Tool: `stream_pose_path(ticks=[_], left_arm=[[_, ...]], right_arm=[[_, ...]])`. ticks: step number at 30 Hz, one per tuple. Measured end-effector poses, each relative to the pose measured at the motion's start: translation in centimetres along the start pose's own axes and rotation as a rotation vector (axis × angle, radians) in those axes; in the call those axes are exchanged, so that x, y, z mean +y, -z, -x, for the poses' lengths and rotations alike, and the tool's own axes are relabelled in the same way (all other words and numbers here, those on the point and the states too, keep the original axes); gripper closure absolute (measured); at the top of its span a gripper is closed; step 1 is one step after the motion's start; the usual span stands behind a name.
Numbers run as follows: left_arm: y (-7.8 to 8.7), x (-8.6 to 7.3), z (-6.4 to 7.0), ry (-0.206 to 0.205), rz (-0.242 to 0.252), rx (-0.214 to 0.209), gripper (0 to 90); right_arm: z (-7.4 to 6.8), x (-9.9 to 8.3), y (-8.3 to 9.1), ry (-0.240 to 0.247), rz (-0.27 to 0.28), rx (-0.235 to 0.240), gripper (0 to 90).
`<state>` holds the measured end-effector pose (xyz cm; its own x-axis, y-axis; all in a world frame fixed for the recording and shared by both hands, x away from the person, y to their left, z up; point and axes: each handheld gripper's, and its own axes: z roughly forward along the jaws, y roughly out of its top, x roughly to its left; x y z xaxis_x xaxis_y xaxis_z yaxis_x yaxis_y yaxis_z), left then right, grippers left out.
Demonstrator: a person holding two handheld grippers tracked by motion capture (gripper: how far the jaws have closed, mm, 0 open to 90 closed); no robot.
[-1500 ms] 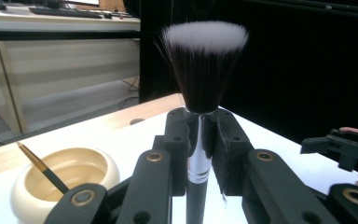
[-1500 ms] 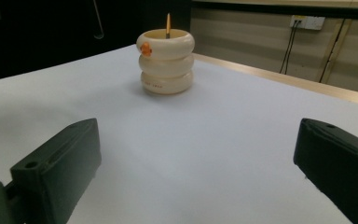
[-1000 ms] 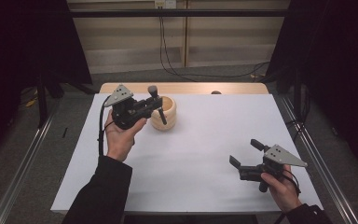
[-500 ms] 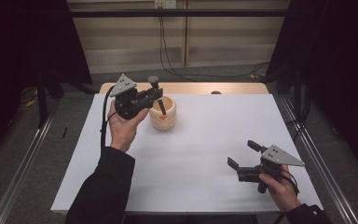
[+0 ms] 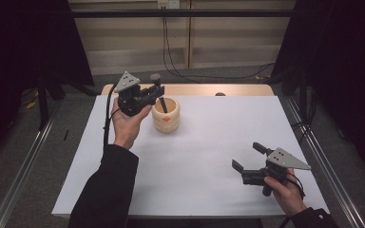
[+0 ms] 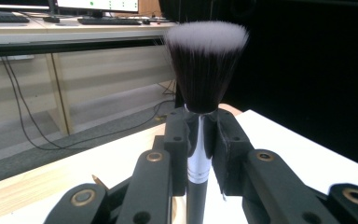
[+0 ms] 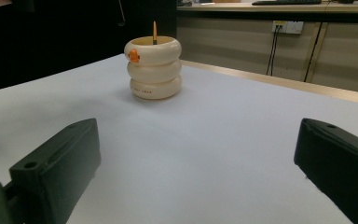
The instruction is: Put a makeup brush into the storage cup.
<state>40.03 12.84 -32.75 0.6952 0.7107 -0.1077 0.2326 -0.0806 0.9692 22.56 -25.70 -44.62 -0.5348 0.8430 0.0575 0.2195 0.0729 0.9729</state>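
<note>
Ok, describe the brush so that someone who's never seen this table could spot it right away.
Start at the white table and find the cream ringed holder near its far edge. The brush is just above it, clamped upright in the left gripper: black handle, silver collar, and a flat-topped dark tuft with pale tips.

Brush [image 6: 205,60]: soft dense bristles, shiny metal collar. Holder [image 7: 153,68]: glossy cream, smooth. Table [image 5: 204,180]: matt white top, pale wood edge.

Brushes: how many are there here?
1 for sure: a makeup brush clamped in the left gripper above the holder. A thin stick inside may be another.
</note>
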Motion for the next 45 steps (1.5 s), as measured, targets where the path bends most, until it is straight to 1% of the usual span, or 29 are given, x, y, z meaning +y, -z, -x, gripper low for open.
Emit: stream_pose_path(ticks=[1,2,5,6,7,9,12,13,14,17,19,20,21,22,23,24,26,27,30,31,32,33,36,38,39,40,42,43,45], left_arm=[[-0.2,0.0,-0.1,0.001,-0.006,0.003,77.5],[-0.3,0.0,-0.4,-0.008,-0.007,0.008,77.5],[-0.7,0.0,-0.8,0.013,0.000,0.009,77.5],[-0.8,0.0,-1.1,0.008,-0.014,0.022,77.5],[-0.9,-0.1,-1.2,0.010,-0.016,0.027,77.5],[-1.0,-0.2,-1.4,0.027,-0.017,0.023,77.5],[-1.4,-0.4,-1.3,-0.002,-0.028,0.025,77.5],[-1.5,-0.5,-1.3,0.006,-0.030,0.033,77.5],[-1.7,-0.6,-1.3,-0.004,-0.036,0.035,77.5],[-2.0,-0.8,-1.4,-0.008,-0.048,0.046,77.5],[-2.3,-1.0,-1.6,-0.002,-0.045,0.042,77.5],[-2.3,-1.0,-1.6,-0.008,-0.053,0.049,77.5],[-2.5,-1.1,-1.7,-0.014,-0.050,0.041,77.5],[-2.5,-1.2,-1.6,-0.001,-0.050,0.040,77.5],[-2.6,-1.2,-1.6,-0.003,-0.050,0.041,77.5],[-2.8,-1.3,-1.5,-0.001,-0.050,0.030,77.4],[-2.9,-1.3,-1.3,-0.012,-0.056,0.036,77.5],[-3.0,-1.4,-1.2,-0.009,-0.054,0.032,77.5],[-3.3,-1.5,-1.4,-0.011,-0.061,0.040,77.5],[-3.4,-1.6,-1.5,-0.004,-0.059,0.040,77.5],[-3.4,-1.7,-1.6,-0.015,-0.061,0.039,77.5],[-3.5,-1.7,-1.6,-0.008,-0.065,0.048,77.4],[-3.8,-1.9,-1.9,-0.013,-0.061,0.052,77.4],[-3.9,-2.0,-2.0,-0.003,-0.068,0.059,77.5],[-4.0,-2.1,-2.0,-0.008,-0.074,0.058,77.5],[-4.1,-2.2,-2.0,-0.024,-0.081,0.056,77.5],[-4.2,-2.3,-1.9,-0.018,-0.085,0.060,77.5],[-4.2,-2.3,-1.9,-0.027,-0.086,0.061,77.5],[-4.3,-2.4,-1.8,-0.024,-0.081,0.052,77.4]], right_arm=[[-0.1,0.0,0.0,-0.006,0.000,-0.002,0.4],[-0.1,0.0,0.0,-0.005,0.000,0.000,0.4],[0.0,0.0,0.0,-0.005,0.006,-0.004,0.4],[0.0,0.0,0.0,-0.005,0.004,0.000,0.4],[0.0,0.0,0.0,-0.008,0.002,0.000,0.4],[0.0,0.0,0.0,-0.011,0.000,0.003,0.5],[-0.1,0.0,0.0,-0.019,0.002,0.011,0.6],[-0.1,0.0,0.0,-0.020,0.004,0.011,0.6],[0.0,0.0,0.0,-0.023,0.004,0.011,0.6],[-0.1,0.0,0.0,-0.021,0.003,0.012,0.7],[-0.1,0.0,-0.1,-0.021,0.003,0.013,0.7],[-0.1,0.0,-0.1,-0.023,0.002,0.014,0.8],[-0.1,0.0,0.0,-0.026,-0.001,0.015,1.1],[-0.1,0.0,-0.1,-0.023,0.000,0.014,1.2],[-0.1,0.0,-0.1,-0.019,0.003,0.015,1.2],[-0.1,0.0,-0.1,-0.016,0.003,0.017,1.3],[-0.1,0.0,0.0,-0.011,0.004,0.017,1.4],[-0.1,0.0,-0.1,-0.013,0.003,0.018,1.4],[-0.2,0.0,-0.1,-0.014,0.003,0.016,1.5],[-0.2,0.0,0.0,-0.016,0.002,0.017,1.5],[-0.2,0.0,0.0,-0.014,0.003,0.020,1.5],[-0.2,0.0,0.0,-0.014,0.003,0.021,1.5],[-0.2,0.0,-0.1,-0.014,0.007,0.019,1.5],[-0.2,-0.1,-0.1,-0.010,0.004,0.023,1.7],[-0.2,-0.1,-0.1,-0.009,0.004,0.024,1.6],[-0.2,-0.1,-0.1,-0.009,0.006,0.023,1.6],[-0.3,-0.1,-0.1,-0.008,0.005,0.022,1.6],[-0.3,-0.1,-0.1,-0.008,0.006,0.022,1.6],[-0.2,0.0,0.0,-0.010,0.003,0.025,1.6]])
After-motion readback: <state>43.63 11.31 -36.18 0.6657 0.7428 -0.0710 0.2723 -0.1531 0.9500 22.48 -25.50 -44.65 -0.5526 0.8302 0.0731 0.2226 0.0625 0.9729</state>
